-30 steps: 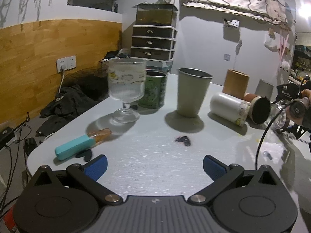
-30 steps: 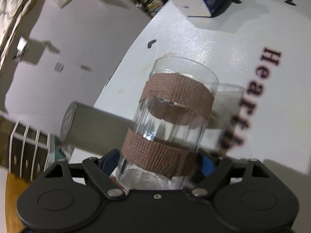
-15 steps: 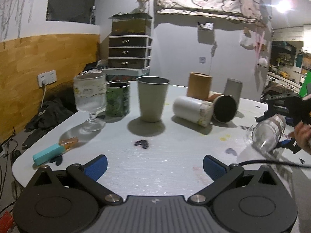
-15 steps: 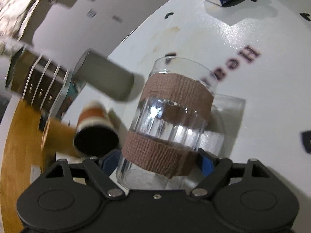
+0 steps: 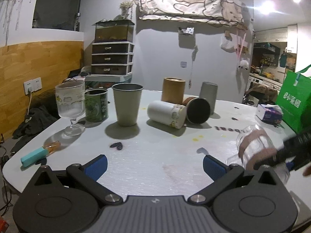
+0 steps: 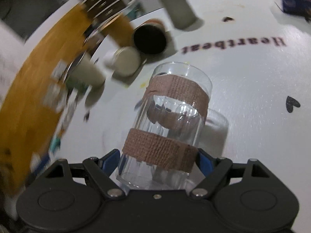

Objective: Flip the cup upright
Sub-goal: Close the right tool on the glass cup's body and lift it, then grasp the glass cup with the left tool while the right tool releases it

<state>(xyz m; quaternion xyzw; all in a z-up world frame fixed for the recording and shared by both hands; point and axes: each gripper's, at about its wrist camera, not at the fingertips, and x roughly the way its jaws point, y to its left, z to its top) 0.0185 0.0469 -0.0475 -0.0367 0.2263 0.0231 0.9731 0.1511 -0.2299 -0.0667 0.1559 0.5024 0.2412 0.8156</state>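
Right gripper [image 6: 158, 158] clamped on clear ribbed glass cup with two brown fabric bands [image 6: 169, 128], held tilted above white table [image 6: 252, 89]; left gripper [image 5: 154, 164] spread wide, holding nothing, over the table

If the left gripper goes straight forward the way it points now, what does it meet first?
Probably bare white table first. Beyond that, the lying white cylindrical canister is roughly in line with the left gripper; depth is unclear.
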